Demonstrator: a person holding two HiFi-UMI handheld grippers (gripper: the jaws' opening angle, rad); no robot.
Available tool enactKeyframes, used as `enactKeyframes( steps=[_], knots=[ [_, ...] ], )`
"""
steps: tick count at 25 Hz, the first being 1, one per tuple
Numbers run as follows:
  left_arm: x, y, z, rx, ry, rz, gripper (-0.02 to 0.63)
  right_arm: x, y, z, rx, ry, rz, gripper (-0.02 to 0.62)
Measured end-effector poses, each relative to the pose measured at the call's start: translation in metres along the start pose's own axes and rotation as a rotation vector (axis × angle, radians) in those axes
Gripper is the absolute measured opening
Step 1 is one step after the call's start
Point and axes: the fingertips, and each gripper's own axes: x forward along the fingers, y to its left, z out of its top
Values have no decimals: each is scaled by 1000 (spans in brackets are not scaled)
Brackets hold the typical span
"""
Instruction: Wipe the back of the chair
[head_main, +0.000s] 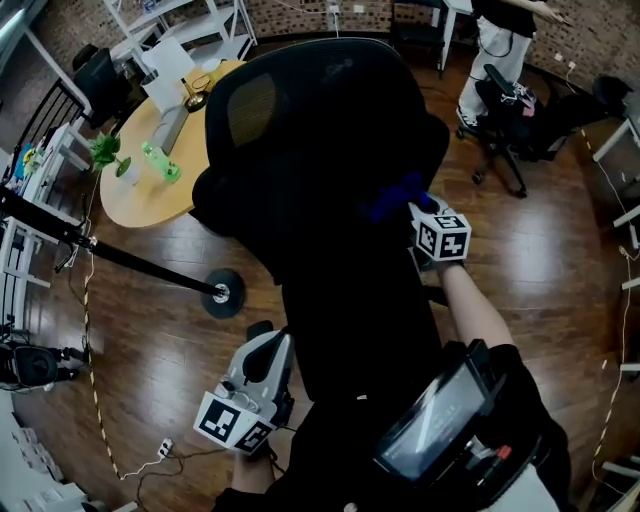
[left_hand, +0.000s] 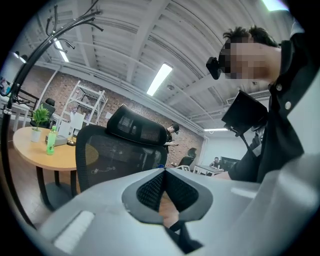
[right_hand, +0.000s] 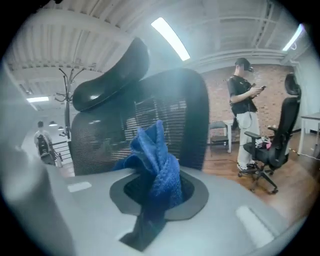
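The black mesh office chair (head_main: 330, 150) stood in the middle of the wooden floor (head_main: 160, 340), its back and headrest (right_hand: 112, 75) turned toward the person holding the grippers. The right gripper (right_hand: 156, 175) was pinching a bunched blue cloth (right_hand: 150, 145) between its jaws. In the head view the cloth lay against the right edge of the chair's back, high up; whether it pressed on the mesh could not be told. The left gripper (left_hand: 164, 172) hung low, just beside the left of the chair, with its jaws pressed together and nothing between them. A round wooden table (head_main: 150, 195) stood beyond the chair to the left, carrying a green bottle (head_main: 160, 162) and a small potted plant (head_main: 108, 152). Well apart on the right, a person (right_hand: 245, 115) stood beside a second office chair (head_main: 510, 110).
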Motion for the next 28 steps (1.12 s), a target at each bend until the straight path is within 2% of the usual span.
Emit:
enactKeyframes(
  steps=[6,8,10,12,16,20,28],
  knots=[
    [14,-5,-4,-2,13,-57,5,-60,-109,1,104,-34,-343,55],
    [16,-5,-4,-4,12,-72,5,-81,-125,2,97,-50,-422,55],
    [17,-6,-1,-7,7,-83,5,-93,-125,-2,70,-43,-448,55],
    [15,-5,2,-9,3,-86,5,-90,-110,-10,56,-19,-417,55],
    [-1,6,6,-12,-2,-53,5,-49,-52,-32,51,51,-283,55],
    [-24,17,3,-13,-11,4,5,-7,22,-58,8,116,-132,55],
    [-76,46,4,-24,-50,149,5,46,188,-84,-107,157,154,55]
  ],
)
